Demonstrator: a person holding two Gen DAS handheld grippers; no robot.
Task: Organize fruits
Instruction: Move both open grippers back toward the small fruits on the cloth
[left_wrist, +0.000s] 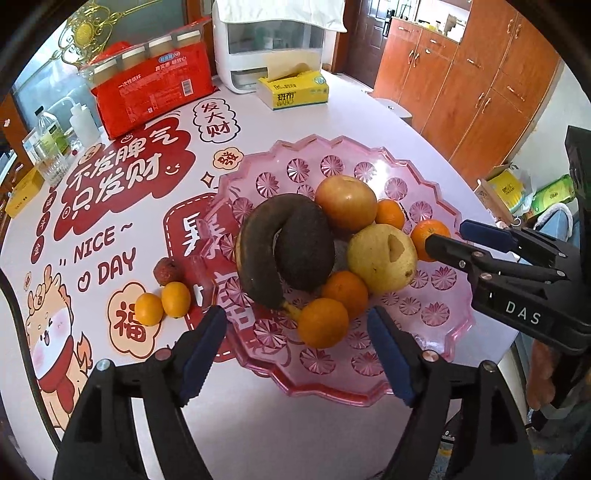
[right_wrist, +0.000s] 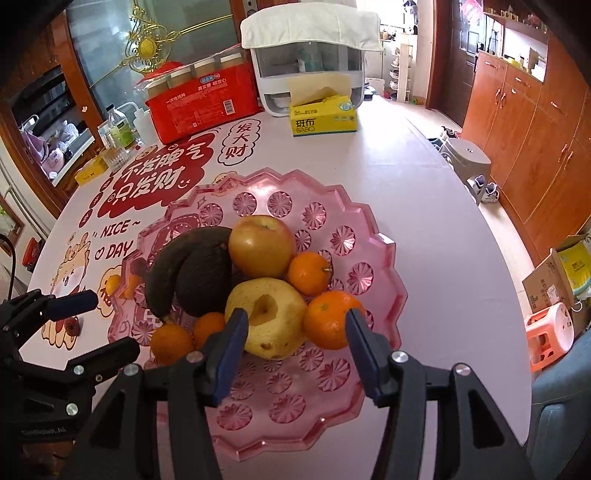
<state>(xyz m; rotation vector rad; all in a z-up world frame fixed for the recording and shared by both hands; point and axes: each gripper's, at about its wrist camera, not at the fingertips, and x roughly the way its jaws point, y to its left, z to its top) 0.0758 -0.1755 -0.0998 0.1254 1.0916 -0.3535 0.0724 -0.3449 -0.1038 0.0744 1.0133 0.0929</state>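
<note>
The counter (left_wrist: 332, 110) is pale and smooth, with big red and white cartoon stickers on it. At the far end sit a red pack of paper cups (left_wrist: 147, 88), a yellow tissue box (left_wrist: 293, 90) and a white machine with a cloth on top (left_wrist: 273, 44). Some bottles and a glass stand at the far left edge. Brown wooden cupboards (left_wrist: 480, 92) line the wall on the right side of the room.

A pink see-through tray (left_wrist: 454, 321) lies in the middle of the counter. Piled in it are a very dark banana (left_wrist: 258, 251), a brown apple (left_wrist: 345, 203), a yellow pear with a bite-shaped hole (left_wrist: 380, 258) and a few small oranges (left_wrist: 323, 323).

Three fruits lie on the counter just left of the tray: two small oranges (left_wrist: 162, 304) touching each other, and a little red wrinkly fruit (left_wrist: 168, 271) just behind them.

The left gripper (left_wrist: 295, 350) hangs over the near edge of the tray. Its jaws are spread wide and hold nothing. One orange in the tray sits just in front of them.

The right gripper (right_wrist: 291, 354) hangs over the near right part of the tray. Its jaws are spread wide too, and hold nothing. The pear and an orange (right_wrist: 330, 319) lie just in front, between the two jaw tips.
</note>
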